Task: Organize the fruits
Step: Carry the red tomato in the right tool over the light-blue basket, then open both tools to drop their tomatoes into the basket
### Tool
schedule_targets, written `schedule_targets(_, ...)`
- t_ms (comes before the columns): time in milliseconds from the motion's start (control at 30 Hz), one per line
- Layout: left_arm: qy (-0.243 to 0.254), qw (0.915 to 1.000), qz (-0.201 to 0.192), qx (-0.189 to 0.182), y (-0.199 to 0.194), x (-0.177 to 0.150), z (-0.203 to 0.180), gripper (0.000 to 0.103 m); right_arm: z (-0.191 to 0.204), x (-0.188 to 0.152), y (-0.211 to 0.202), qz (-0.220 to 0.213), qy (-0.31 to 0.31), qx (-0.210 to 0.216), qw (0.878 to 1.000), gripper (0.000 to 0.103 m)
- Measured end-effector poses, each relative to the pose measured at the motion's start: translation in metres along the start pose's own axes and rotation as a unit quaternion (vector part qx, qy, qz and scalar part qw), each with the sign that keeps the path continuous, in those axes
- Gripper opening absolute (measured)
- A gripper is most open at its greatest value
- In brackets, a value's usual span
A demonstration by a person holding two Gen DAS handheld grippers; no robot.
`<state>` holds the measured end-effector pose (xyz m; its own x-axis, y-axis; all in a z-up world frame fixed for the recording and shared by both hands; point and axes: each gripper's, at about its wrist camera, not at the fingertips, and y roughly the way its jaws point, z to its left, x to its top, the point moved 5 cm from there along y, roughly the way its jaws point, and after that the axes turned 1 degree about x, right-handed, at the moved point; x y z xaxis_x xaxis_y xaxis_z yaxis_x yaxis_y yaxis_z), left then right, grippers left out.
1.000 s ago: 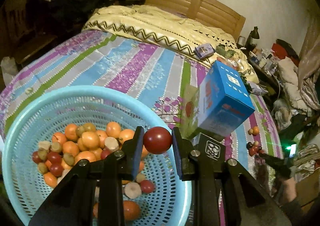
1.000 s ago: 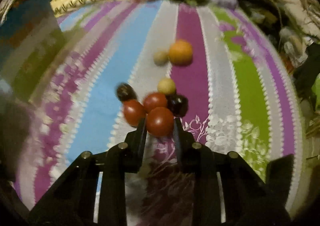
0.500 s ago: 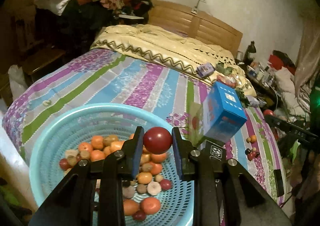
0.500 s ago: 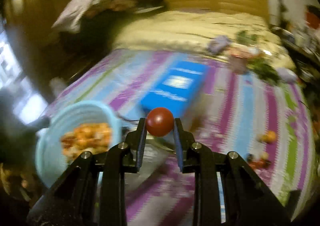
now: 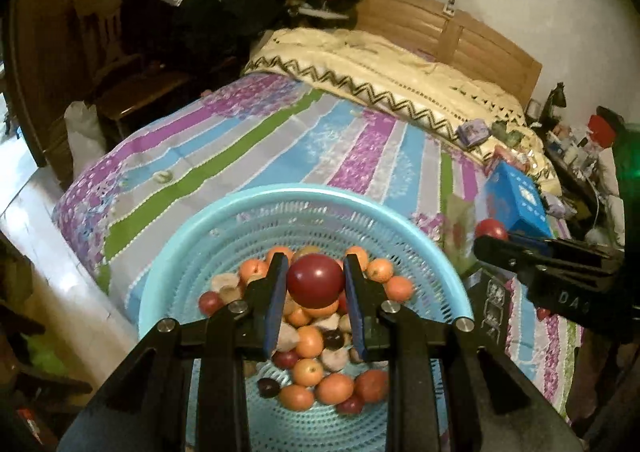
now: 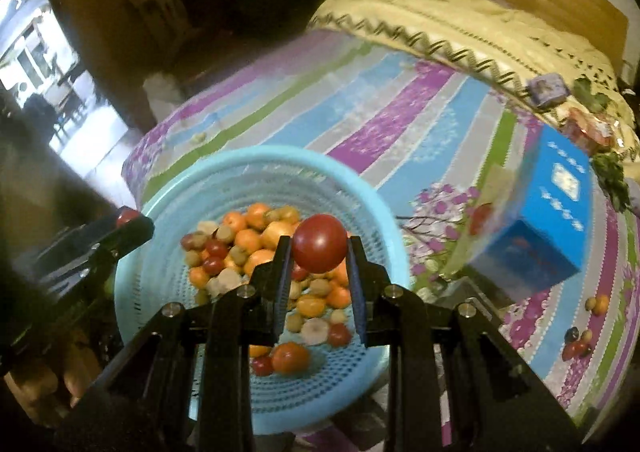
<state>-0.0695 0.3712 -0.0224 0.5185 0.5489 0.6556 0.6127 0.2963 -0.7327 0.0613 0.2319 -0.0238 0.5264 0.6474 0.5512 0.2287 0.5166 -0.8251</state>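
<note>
- Holding a round red fruit between its two blue-padded fingers, the left gripper fills the lower centre of the left wrist view; the jaws are closed only as far as the fruit allows.
- Below and behind it sits a light blue perforated basket on a bed with a striped purple, blue, green and grey sheet.
- A heap of orange, red, dark and pale fruits lies in the bottom of that basket.
- At the right edge of the same view the right gripper shows from the side, a red fruit at its tip.
- In the right wrist view the right gripper pinches a second red fruit at centre frame, jaws closed against it, over the basket.
- A blue box stands to the right of the basket.
- A few loose fruits lie on the sheet at lower right.
- A cream quilt with a zigzag border covers the bed's far end, upper right.
</note>
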Motion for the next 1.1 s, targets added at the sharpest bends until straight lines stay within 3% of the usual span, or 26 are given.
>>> schedule_targets(333, -0.015, 0.9991, 0.039, 0.007, 0.010, -0.004, 0.030, 0.027, 0.019, -0.003, 0.019, 0.042, 0.000, 0.011, 0.999, 0.027)
schedule_targets(1100, -0.005, 0.9979, 0.065, -0.004, 0.027, -0.014, 0.025, 0.027, 0.014, -0.008, 0.027, 0.054, 0.002, 0.008, 0.999, 0.028)
